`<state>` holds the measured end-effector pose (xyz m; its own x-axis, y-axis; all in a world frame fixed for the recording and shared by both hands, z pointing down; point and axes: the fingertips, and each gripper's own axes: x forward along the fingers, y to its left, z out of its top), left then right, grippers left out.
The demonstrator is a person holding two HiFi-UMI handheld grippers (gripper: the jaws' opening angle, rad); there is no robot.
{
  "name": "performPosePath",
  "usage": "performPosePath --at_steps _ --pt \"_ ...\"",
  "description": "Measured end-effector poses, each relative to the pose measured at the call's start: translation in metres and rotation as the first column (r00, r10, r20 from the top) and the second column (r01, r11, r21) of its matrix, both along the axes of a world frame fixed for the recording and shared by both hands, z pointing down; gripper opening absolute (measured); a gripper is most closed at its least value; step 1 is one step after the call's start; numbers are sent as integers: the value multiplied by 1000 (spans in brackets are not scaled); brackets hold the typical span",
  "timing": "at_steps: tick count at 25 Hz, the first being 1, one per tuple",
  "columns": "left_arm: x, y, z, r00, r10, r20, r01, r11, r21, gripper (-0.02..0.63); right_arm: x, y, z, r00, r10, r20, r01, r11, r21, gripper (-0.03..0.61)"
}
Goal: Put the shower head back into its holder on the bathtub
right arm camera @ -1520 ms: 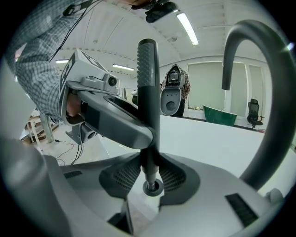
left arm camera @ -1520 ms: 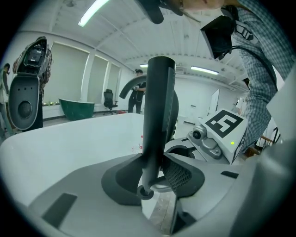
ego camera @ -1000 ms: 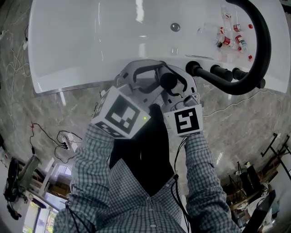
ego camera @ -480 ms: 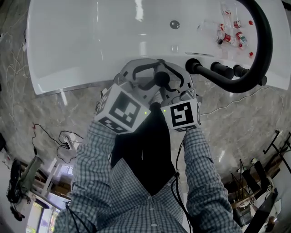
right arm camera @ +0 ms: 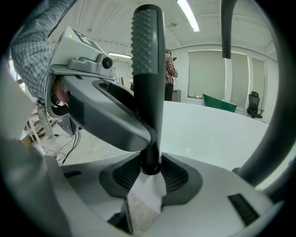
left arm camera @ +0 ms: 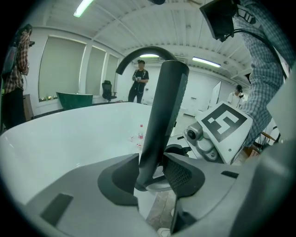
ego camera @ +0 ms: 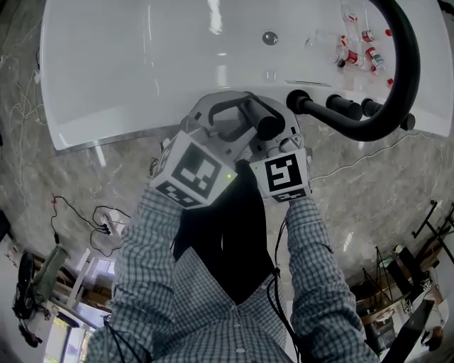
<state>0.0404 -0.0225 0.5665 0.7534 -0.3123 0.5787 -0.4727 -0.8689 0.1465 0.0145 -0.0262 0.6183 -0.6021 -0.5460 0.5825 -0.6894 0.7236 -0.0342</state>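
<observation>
This reads as a large open test room or studio, not a home bathroom. Across the top of the head view, a white glossy freestanding bathtub point(ego camera: 142, 71) stands on a grey marble-patterned floor point(ego camera: 85, 163), with loose black cables point(ego camera: 99, 220) trailing at the lower left. In the left gripper view, long fluorescent ceiling lights point(left arm camera: 85, 7) run along the top, pale roller blinds point(left arm camera: 58, 67) cover tall windows at the left, and a black office chair point(left arm camera: 107, 89) and a standing person point(left arm camera: 138, 81) show near the centre.
</observation>
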Motion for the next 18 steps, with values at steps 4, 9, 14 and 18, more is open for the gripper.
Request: performPosePath --at_steps 4,9,14,18 --pt "-2 -1 4 999 -36 -13 36 999 -9 143 1 0 3 1000 11 2 -11 1000 -13 127" --pt "-11 6 7 999 -47 3 47 999 -24 143 1 5 5 1000 -7 -4 7 999 -31 137" --pt "-23 11 9 997 -72 -3 72 997 -42 143 5 8 6 1000 10 -8 -10 999 -49 137" --pt "-32 15 14 993 -117 -9 116 991 -68 143 13 12 1 1000 28 6 -27 999 -42 133"
